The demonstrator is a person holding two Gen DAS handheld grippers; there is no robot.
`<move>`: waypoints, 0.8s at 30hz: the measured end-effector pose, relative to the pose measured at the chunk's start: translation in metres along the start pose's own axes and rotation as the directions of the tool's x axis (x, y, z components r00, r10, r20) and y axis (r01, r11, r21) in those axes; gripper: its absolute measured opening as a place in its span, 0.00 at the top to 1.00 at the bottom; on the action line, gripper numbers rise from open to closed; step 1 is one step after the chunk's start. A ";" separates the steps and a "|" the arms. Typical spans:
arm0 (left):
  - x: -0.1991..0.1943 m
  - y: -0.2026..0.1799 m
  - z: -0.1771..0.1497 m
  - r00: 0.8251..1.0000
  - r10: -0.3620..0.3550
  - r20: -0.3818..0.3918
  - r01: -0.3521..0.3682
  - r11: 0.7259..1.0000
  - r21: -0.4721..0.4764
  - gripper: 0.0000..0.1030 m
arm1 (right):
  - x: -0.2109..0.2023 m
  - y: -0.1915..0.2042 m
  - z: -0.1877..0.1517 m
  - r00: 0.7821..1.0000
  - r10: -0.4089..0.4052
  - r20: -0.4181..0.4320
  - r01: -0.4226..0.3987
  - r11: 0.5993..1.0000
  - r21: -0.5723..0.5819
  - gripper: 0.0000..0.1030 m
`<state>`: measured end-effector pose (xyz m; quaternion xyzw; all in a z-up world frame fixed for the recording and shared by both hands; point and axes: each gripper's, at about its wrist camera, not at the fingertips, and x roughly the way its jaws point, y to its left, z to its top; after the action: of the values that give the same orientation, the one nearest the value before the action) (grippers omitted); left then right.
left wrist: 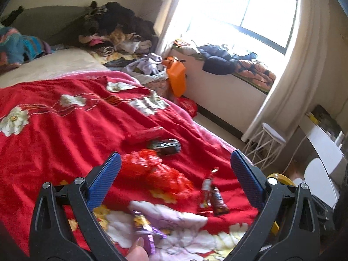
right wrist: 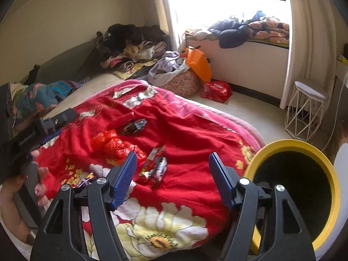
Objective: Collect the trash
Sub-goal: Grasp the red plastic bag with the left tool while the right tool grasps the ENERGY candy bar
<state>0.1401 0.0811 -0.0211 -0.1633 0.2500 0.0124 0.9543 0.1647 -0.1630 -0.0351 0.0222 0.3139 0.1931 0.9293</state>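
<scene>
Trash lies on a red flowered blanket. A crumpled red plastic bag sits between my open left gripper's blue pads. Beyond it lie a dark wrapper and a red stick pack. Two snack wrappers lie to the right, and a purple wrapper lies near the bottom. My right gripper is open and empty, just short of the two snack wrappers. The red bag and dark wrapper lie farther left. A yellow-rimmed black bin stands at the bed's right edge.
Piled clothes lie at the bed's far end. An orange bag and a red bag sit on the floor. A white wire stool stands by the curtain. The left gripper's handle and hand show at the left.
</scene>
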 end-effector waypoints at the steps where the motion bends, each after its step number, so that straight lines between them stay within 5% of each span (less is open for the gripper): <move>1: 0.001 0.005 0.001 1.000 0.005 -0.001 -0.005 1.000 -0.005 0.10 | 0.003 0.003 -0.001 1.000 0.001 -0.005 -0.001 1.000 -0.006 0.36; 18: 0.068 0.055 0.002 0.988 0.020 -0.156 -0.025 0.999 -0.028 0.10 | 0.081 0.011 -0.010 0.987 -0.016 -0.159 0.022 0.999 0.033 0.36; 24: 0.099 0.062 -0.005 0.971 0.004 -0.240 -0.018 0.998 -0.056 0.16 | 0.109 0.009 -0.013 0.975 -0.008 -0.224 0.023 0.998 0.066 0.47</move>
<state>0.2173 0.1326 -0.0916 -0.1896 0.3638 0.0050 0.9120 0.2331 -0.1147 -0.1068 0.0296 0.4231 0.1764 0.8883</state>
